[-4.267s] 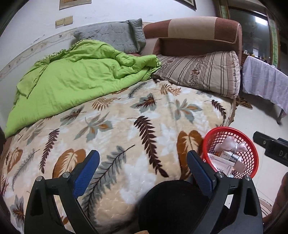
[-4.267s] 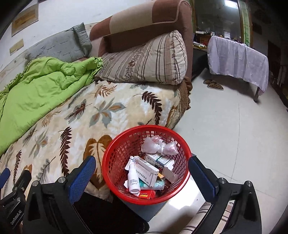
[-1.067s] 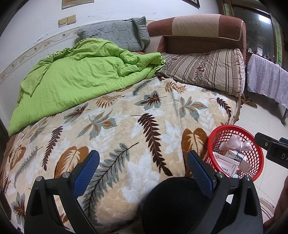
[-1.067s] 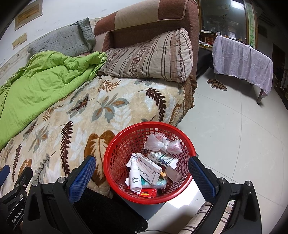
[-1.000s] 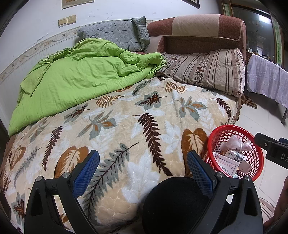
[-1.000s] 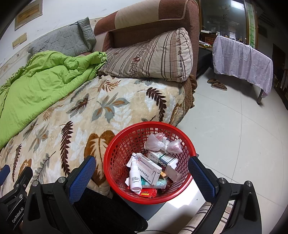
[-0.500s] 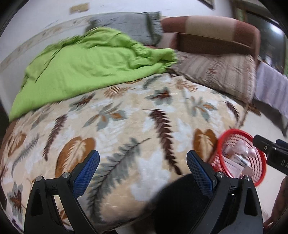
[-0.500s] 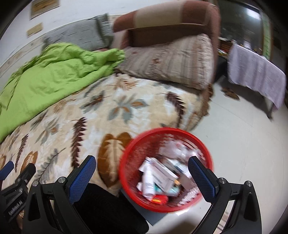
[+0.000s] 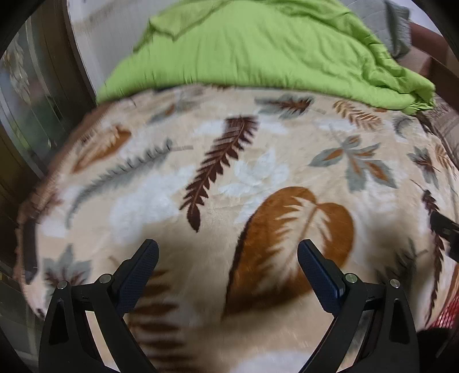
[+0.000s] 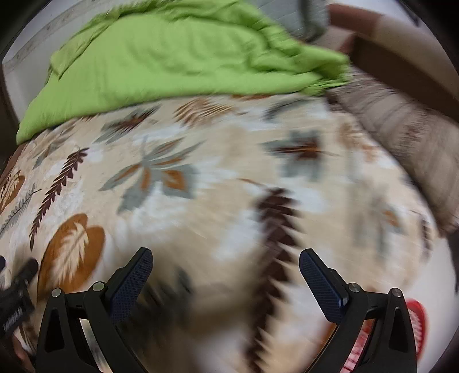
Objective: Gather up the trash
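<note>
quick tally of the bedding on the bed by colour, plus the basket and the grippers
Green quilt: 1
Beige leaf-print blanket: 1
Striped brown pillow: 1
Grey pillow: 1
Red basket, only an edge in view: 1
Open grippers, left gripper and right gripper: 2
Total: 7

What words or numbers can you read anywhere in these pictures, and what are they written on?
None can be read for sure.
Pale lettering on the black body of the left gripper, seen at the left edge of the right wrist view: too blurred to read.
Leaf-print blanket, green quilt, red basket: no words show.
</note>
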Action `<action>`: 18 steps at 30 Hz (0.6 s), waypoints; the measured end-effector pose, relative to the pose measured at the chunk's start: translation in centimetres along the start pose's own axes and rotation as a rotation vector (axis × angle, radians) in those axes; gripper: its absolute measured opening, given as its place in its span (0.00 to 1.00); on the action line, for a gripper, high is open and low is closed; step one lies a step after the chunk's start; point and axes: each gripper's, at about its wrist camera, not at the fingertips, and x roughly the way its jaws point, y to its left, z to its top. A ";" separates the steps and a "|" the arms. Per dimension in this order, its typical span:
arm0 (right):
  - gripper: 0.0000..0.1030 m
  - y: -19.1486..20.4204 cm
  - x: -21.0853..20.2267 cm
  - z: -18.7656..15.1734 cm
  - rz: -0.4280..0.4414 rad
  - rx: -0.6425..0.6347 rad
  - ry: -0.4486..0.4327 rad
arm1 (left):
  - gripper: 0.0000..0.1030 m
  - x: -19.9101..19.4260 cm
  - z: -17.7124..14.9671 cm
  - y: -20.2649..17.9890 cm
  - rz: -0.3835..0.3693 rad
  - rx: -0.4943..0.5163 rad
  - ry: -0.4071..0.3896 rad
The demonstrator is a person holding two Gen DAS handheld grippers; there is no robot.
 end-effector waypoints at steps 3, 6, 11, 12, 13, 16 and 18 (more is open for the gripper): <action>0.99 2.2 4.2 1.6 0.027 -0.006 0.054 | 0.94 2.9 1.0 1.3 -0.030 -0.036 0.070; 0.99 3.7 6.4 2.6 -0.004 -0.046 0.039 | 0.94 5.0 1.7 2.6 -0.071 -0.099 0.116; 1.00 3.8 8.0 2.8 0.032 -0.036 0.031 | 0.99 6.5 2.4 2.7 -0.033 -0.087 0.093; 1.00 3.6 8.1 3.0 0.032 -0.032 0.028 | 1.00 6.8 2.4 2.6 -0.028 -0.085 0.094; 1.00 3.7 8.2 3.0 0.030 -0.031 0.023 | 1.00 7.0 2.6 2.5 -0.017 -0.085 0.088; 1.00 4.0 8.0 2.5 0.024 -0.042 -0.029 | 1.00 7.3 2.7 2.3 0.004 -0.085 0.062; 1.00 3.8 8.1 2.4 0.032 -0.032 -0.046 | 1.00 7.5 2.8 2.5 0.005 -0.093 0.051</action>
